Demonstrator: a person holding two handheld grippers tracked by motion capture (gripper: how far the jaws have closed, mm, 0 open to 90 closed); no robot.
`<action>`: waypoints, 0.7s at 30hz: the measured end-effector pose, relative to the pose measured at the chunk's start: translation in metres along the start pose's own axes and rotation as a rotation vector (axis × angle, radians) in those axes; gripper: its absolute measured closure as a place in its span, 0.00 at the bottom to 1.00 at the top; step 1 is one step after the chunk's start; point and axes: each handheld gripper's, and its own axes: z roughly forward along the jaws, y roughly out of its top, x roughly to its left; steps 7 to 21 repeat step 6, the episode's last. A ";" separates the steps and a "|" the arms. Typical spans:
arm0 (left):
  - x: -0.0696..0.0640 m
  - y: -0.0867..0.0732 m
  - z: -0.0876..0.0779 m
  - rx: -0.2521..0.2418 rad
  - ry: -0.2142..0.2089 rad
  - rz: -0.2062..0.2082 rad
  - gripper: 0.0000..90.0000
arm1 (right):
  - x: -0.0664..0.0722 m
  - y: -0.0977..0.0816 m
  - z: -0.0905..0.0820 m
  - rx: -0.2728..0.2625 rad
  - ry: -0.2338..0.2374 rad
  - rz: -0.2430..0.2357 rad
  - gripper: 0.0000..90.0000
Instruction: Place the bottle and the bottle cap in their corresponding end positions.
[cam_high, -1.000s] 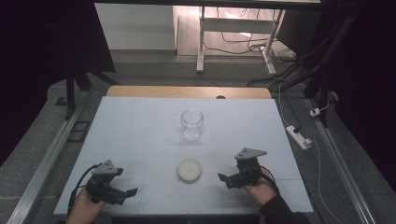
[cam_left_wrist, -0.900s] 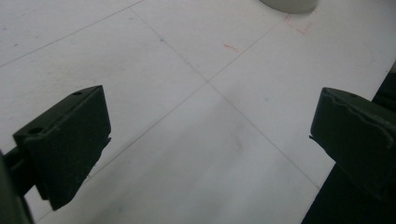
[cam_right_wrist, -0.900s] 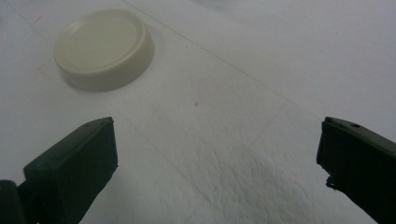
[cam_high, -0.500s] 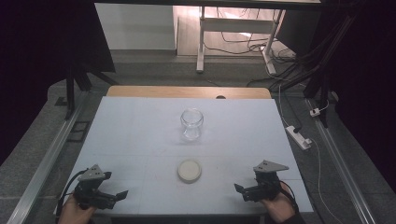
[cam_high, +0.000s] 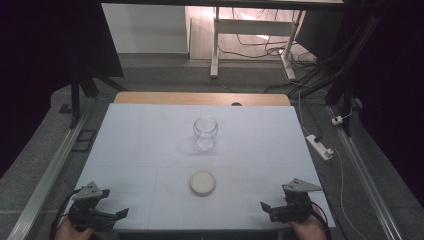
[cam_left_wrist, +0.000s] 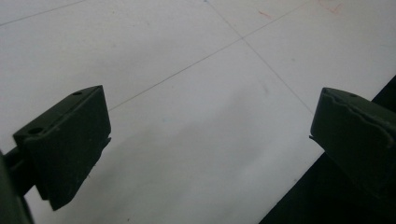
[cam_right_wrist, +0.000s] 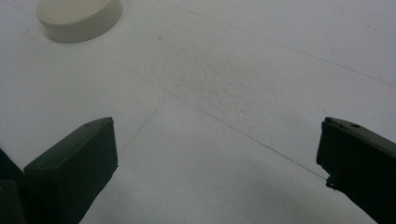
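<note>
The broad white table top (cam_high: 150, 150) carried just two things, both on its middle line; the clear round glass jar (cam_high: 205, 133) stood upright and mouth-open toward the far half, and the flat cream-coloured round lid (cam_high: 203, 182) lay well nearer the person, apart from the jar and roughly between the two grippers. The left gripper (cam_high: 120, 213) rested at the near left corner with its jaws spread wide and nothing between them; in the left gripper view (cam_left_wrist: 210, 140) they framed bare table and its near edge. The right gripper (cam_high: 265, 207) sat at the near right, likewise spread wide and empty; in the right gripper view (cam_right_wrist: 217, 163) the lid (cam_right_wrist: 79, 16) showed off to the upper left, well apart from the jaws.

Judged from its look, the jar would be stiff, smooth and slippery, breakable if squeezed hard or knocked over, and moderately heavy for its size; the sound hold would seem to be across its body below the narrower neck, jaws level and pressure gentle. The lid looked light, rigid and low, probably plastic; its short rounded side wall gives little to bite on, so the jaws should straddle its full width close to the table and close squarely on opposite edges, lest it skid or flip.
</note>
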 end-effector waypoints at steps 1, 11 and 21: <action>0.000 -0.001 0.000 0.000 0.002 -0.002 0.00 | 0.000 -0.001 -0.001 -0.002 -0.001 0.006 0.00; 0.000 0.000 0.000 -0.001 0.001 -0.003 0.00 | -0.003 -0.002 -0.003 -0.005 0.001 0.017 0.00; 0.000 0.000 0.000 -0.001 0.001 -0.003 0.00 | -0.003 -0.002 -0.003 -0.005 0.001 0.017 0.00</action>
